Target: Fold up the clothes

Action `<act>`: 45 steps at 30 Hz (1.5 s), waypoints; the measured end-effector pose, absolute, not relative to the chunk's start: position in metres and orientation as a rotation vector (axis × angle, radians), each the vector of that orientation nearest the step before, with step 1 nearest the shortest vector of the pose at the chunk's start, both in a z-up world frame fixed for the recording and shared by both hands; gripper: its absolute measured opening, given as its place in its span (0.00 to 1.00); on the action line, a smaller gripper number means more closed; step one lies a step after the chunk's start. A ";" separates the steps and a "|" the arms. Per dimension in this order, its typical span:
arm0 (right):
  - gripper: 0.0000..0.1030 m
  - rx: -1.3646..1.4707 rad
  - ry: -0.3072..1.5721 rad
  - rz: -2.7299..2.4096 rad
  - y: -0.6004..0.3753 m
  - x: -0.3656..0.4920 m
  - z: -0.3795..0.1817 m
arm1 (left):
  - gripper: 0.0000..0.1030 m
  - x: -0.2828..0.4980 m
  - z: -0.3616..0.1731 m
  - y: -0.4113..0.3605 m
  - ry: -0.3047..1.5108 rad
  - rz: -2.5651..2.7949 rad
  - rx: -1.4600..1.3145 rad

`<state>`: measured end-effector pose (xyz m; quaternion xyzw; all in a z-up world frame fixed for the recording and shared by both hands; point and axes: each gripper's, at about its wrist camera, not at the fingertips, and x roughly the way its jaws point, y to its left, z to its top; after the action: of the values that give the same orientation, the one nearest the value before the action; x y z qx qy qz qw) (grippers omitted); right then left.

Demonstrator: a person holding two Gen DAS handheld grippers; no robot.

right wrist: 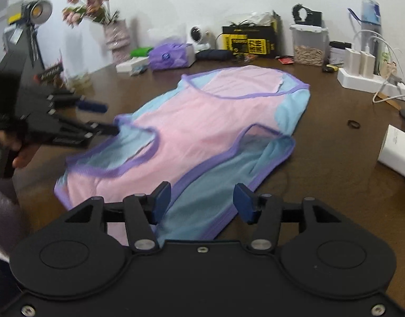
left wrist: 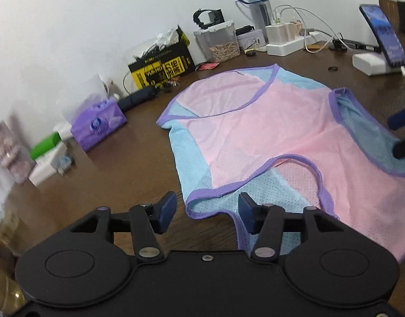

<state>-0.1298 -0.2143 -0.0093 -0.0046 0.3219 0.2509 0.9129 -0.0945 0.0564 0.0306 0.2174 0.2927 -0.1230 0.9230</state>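
Observation:
A pink and light-blue mesh sleeveless top with purple trim (left wrist: pixel 268 132) lies flat on the brown table (left wrist: pixel 123 171); it also shows in the right wrist view (right wrist: pixel 197 121). My left gripper (left wrist: pixel 206 212) is open, its jaws on either side of a purple-edged armhole corner at the near edge. My right gripper (right wrist: pixel 202 202) is open, its jaws over the blue armhole edge on the opposite side. The left gripper also shows in the right wrist view (right wrist: pixel 107 119), and the right gripper's fingers (left wrist: pixel 400 121) show at the left view's right edge.
Along the back wall stand a purple tissue pack (left wrist: pixel 99 124), a black-yellow box (left wrist: pixel 163 66), a clear container (left wrist: pixel 218 42), a water bottle (left wrist: pixel 258 2), a power strip with chargers (left wrist: pixel 284 39) and a phone on a stand (left wrist: pixel 384 37). A flower vase (right wrist: pixel 115 34) and lamp stand at left.

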 end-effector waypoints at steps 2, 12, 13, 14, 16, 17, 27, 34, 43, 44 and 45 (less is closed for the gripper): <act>0.46 -0.022 0.662 0.522 -0.212 -0.137 -0.013 | 0.17 -0.094 0.029 0.056 0.616 -0.242 0.417; 0.03 -0.073 0.638 0.466 -0.220 -0.152 -0.004 | 0.04 -0.122 0.029 0.073 0.660 -0.215 0.397; 0.05 -0.075 0.627 0.472 -0.221 -0.155 -0.003 | 0.05 -0.128 0.035 0.076 0.653 -0.243 0.367; 0.10 -0.076 0.614 0.488 -0.221 -0.159 -0.001 | 0.08 -0.133 0.041 0.078 0.645 -0.269 0.340; 0.22 -0.082 0.597 0.510 -0.222 -0.168 0.005 | 0.25 -0.144 0.052 0.080 0.614 -0.340 0.279; 0.25 -0.086 0.590 0.520 -0.221 -0.172 0.007 | 0.50 -0.148 0.055 0.079 0.599 -0.368 0.262; 0.51 -0.050 0.612 0.550 -0.220 -0.191 -0.002 | 0.49 -0.175 0.041 0.059 0.634 -0.463 0.269; 0.31 -0.059 0.657 0.555 -0.211 -0.189 -0.005 | 0.05 -0.179 0.026 0.059 0.728 -0.445 0.221; 0.16 -0.095 0.686 0.548 -0.209 -0.199 -0.005 | 0.06 -0.206 0.033 0.064 0.760 -0.507 0.164; 0.21 -0.097 0.681 0.549 -0.209 -0.201 -0.003 | 0.06 -0.208 0.035 0.065 0.751 -0.507 0.159; 0.25 -0.099 0.668 0.550 -0.209 -0.203 0.001 | 0.06 -0.209 0.037 0.067 0.739 -0.507 0.149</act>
<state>-0.2027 -0.2089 0.0005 -0.0480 0.3237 0.2662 0.9066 -0.2087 0.0668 0.0375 0.0721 0.3567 -0.2450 0.8986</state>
